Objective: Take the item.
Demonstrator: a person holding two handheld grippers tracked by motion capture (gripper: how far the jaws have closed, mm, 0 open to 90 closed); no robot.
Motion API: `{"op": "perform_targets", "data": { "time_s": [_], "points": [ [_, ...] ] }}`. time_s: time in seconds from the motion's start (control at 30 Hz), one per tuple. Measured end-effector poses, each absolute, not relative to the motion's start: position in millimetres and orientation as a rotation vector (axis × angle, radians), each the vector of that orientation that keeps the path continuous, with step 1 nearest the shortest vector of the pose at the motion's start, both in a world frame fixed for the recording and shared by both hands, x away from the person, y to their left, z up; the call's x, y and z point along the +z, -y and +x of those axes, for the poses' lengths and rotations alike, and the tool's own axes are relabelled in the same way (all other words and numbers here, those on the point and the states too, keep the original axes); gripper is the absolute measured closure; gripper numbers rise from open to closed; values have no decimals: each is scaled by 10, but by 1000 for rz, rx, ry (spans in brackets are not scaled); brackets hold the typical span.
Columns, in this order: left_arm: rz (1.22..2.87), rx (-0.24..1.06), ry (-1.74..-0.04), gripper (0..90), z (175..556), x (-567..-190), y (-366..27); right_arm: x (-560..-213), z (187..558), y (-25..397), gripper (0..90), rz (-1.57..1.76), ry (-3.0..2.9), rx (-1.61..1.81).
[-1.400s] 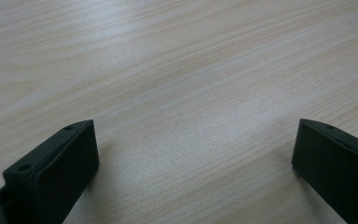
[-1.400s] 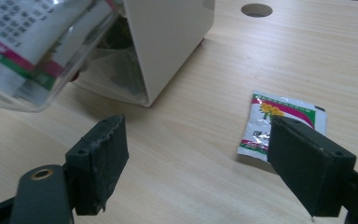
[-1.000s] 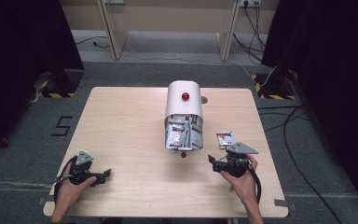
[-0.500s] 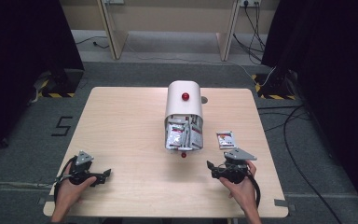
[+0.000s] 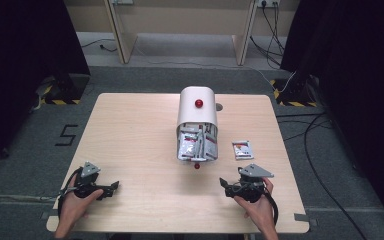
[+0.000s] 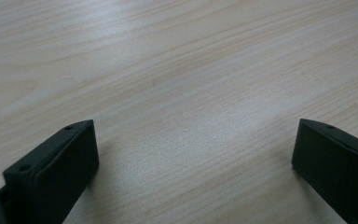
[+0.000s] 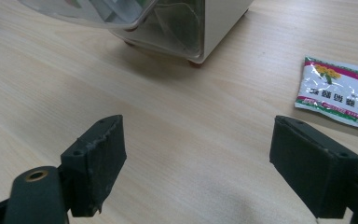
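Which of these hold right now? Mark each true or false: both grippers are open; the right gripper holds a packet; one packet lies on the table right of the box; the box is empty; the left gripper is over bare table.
1. Both grippers are open. True: the left gripper and the right gripper each have their jaws wide apart.
2. The right gripper holds a packet. False: nothing is between its jaws; the packet lies apart from it.
3. One packet lies on the table right of the box. True.
4. The box is empty. False: packets show inside it through its clear front.
5. The left gripper is over bare table. True.
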State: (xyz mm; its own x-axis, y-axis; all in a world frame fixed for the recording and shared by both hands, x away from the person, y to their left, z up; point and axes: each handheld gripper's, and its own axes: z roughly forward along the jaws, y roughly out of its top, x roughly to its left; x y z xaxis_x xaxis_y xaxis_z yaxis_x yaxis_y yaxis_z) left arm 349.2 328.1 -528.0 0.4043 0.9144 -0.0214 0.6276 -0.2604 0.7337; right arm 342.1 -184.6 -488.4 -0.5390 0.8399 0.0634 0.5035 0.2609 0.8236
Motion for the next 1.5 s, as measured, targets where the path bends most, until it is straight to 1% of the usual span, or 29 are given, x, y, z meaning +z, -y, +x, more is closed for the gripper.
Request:
{"op": "perform_targets", "data": {
  "time_s": [0.23,0.93,1.5],
  "points": [
    [1992,547,-1310,0,3492,-5280,-3282,-4929,3362,1842,166,1229,-2147,1180],
    [1993,547,-1309,0,3490,-5280,-3283,-5067,3157,1898,178,1240,-2158,1166],
    [1993,547,-1310,0,3489,-5280,-3283,-5158,3016,1918,165,1260,-2151,1171]
  ]
}}
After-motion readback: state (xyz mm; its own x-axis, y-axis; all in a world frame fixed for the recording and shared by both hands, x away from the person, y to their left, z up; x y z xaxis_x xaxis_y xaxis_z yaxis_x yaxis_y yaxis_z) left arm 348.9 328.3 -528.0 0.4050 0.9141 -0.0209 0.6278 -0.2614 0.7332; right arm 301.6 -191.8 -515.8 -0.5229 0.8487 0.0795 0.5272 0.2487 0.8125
